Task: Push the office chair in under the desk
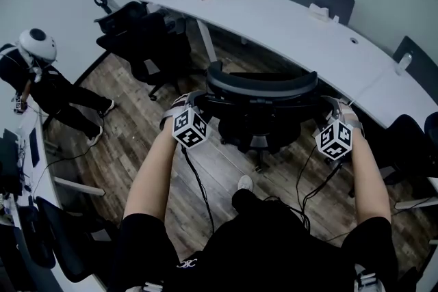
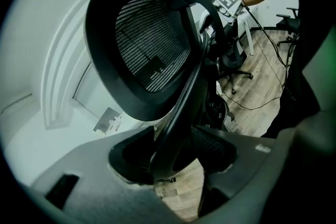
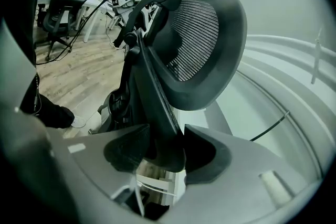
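Black mesh and plastic, the office chair [image 1: 262,89] is standing directly ahead of the two tongs, with its back facing the person and the curved white desk [image 1: 294,27] lying just beyond it. The left tongs [image 1: 196,103] are biting onto the left edge of the chair's back frame, and the right tongs [image 1: 333,106] are doing the same on the right edge. In each gripper view the dark frame bar is sitting squeezed between the pads, so both are clamping the chair rather than gaping empty. The wheeled base is showing on the wooden floor [image 1: 212,167], between and below the tongs, so I'm judging that the chair is not fully in yet. To do this well, the person should be pushing evenly on both sides and keeping the back square to the desk edge, so the chair is rolling straight rather than swivelling. A level push is likely serving better than pressing down, which would only be tipping the back. The trailing cables [image 1: 197,178] behind the tongs are worth watching near the wheels
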Available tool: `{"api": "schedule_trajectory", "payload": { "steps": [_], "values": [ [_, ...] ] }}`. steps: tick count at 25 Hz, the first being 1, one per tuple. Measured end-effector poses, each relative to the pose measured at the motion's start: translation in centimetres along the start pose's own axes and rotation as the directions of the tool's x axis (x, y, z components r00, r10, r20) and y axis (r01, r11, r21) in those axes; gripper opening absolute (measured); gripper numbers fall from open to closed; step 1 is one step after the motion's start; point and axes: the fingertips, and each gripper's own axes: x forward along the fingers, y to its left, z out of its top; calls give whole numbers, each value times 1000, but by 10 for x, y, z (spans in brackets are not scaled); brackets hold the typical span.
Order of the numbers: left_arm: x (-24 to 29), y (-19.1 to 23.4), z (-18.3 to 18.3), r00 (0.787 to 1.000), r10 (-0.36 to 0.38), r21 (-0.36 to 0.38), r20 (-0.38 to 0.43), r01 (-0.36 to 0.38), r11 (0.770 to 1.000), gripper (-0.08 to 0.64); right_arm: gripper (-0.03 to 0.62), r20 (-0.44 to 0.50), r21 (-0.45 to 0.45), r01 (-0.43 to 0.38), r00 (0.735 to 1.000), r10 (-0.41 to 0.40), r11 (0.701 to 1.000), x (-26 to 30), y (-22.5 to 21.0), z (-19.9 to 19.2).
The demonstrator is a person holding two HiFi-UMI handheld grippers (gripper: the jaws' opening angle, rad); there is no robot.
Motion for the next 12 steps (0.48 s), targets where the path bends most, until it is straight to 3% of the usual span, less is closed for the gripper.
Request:
{"api": "schedule_trajectory", "payload": {
  "steps": [12],
  "values": [
    [18, 45, -28, 998, -41, 55, 54, 38, 998, 218, 213, -40, 40, 29, 999, -27, 999, 24, 0, 34]
  ]
}}
